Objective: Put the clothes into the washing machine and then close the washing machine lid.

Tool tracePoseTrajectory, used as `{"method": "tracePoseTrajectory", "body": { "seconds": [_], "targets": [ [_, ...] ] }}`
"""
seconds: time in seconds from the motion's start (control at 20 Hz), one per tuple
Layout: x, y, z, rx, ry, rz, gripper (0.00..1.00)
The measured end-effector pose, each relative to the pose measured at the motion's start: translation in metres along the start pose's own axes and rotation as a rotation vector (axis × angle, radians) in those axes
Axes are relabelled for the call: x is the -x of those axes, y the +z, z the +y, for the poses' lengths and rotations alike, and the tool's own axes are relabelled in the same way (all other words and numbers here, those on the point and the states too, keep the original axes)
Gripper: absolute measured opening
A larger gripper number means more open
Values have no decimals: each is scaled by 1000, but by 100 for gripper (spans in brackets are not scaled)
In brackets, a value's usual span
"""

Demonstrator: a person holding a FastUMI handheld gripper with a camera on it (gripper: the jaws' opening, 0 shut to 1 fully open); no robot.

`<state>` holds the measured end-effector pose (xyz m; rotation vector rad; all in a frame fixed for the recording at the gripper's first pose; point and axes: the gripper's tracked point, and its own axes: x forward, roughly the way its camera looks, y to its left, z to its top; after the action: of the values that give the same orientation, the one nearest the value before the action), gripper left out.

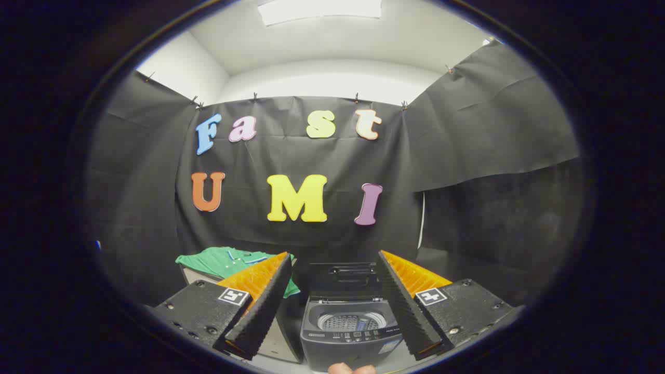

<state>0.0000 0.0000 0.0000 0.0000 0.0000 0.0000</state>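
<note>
A small dark grey top-loading washing machine [347, 332] stands ahead, framed between my fingers, with its lid [344, 278] raised upright at the back and the perforated drum [349, 322] showing. A green shirt [228, 259] lies folded on a pale stand [193, 274] to the left of the machine, partly hidden behind my left finger [262, 306]. My gripper [335, 304] is open wide and holds nothing; it hangs short of both the machine and the shirt.
Black cloth walls close the booth behind and on both sides. A white cable [422, 221] hangs down at the back right. A person's fingertips [352, 369] show just below the machine's front.
</note>
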Motion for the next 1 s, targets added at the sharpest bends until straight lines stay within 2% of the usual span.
{"method": "tracePoseTrajectory", "body": {
  "seconds": [0.4,0.6,1.0],
  "targets": [
    [-11,-11,-8,-21,11,34,100],
    [-10,-37,0,-19,20,88,100],
    [-15,-52,21,-11,22,111,100]
  ]
}}
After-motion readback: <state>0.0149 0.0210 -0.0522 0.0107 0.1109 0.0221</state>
